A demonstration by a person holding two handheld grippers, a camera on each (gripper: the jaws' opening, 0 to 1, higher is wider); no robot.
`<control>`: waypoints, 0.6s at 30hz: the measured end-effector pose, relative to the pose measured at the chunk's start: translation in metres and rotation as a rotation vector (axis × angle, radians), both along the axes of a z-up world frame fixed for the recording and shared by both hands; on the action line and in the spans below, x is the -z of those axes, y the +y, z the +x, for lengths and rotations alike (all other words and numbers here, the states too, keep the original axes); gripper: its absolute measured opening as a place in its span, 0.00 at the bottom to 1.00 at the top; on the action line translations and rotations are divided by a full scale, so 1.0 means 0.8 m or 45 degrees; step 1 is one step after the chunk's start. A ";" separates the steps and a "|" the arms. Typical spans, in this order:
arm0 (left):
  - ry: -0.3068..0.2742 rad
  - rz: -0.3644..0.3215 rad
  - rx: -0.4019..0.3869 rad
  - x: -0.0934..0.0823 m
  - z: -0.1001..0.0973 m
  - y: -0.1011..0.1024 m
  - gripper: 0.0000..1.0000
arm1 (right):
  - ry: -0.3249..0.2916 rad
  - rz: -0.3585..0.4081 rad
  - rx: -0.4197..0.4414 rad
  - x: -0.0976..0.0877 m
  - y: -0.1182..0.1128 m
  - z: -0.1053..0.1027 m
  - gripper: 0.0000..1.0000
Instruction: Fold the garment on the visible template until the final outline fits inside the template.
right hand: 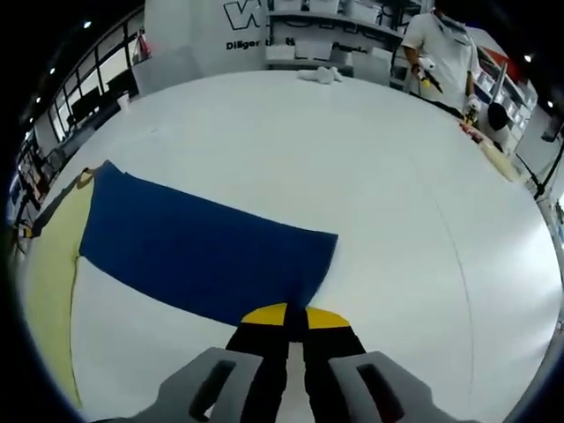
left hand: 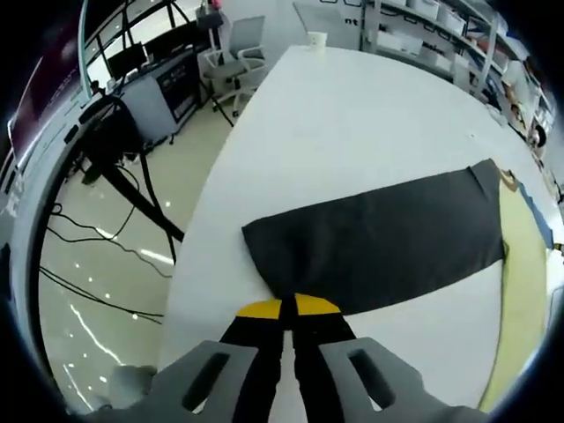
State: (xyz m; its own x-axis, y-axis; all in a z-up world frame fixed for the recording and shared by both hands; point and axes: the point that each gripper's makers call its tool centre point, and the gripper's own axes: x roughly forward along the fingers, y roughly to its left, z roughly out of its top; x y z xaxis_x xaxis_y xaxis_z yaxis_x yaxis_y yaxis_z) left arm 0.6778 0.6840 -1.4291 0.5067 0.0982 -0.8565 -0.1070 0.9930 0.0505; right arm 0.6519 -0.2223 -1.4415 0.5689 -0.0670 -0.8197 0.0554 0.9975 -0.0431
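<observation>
The garment (left hand: 379, 242) lies flat on the white table (left hand: 352, 123) as a long folded strip. It looks dark grey in the left gripper view and blue (right hand: 203, 251) in the right gripper view. My left gripper (left hand: 288, 306) is shut with its yellow tips pinching the strip's near edge at one end. My right gripper (right hand: 295, 311) is likewise shut on the near edge at the other end. The pale yellow template (left hand: 526, 291) lies under the strip's far end, at the right of the left gripper view and at the left (right hand: 48, 264) of the right gripper view.
A paper cup (left hand: 316, 39) stands at the table's far end, with an office chair (left hand: 240, 55) and desks beyond. The table's edge (left hand: 207, 203) drops to a floor with cables. A person (right hand: 445, 48) stands past the table, near a white bundle (right hand: 322, 75).
</observation>
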 end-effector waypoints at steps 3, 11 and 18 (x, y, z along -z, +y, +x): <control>-0.001 0.014 -0.007 -0.002 -0.002 0.006 0.06 | -0.001 -0.002 0.003 0.000 0.000 0.000 0.00; 0.008 0.031 -0.005 -0.001 -0.003 0.008 0.07 | -0.003 -0.002 0.025 0.000 -0.002 0.001 0.00; 0.012 0.009 0.019 0.001 -0.004 -0.002 0.07 | 0.009 0.000 0.004 0.000 0.006 0.004 0.00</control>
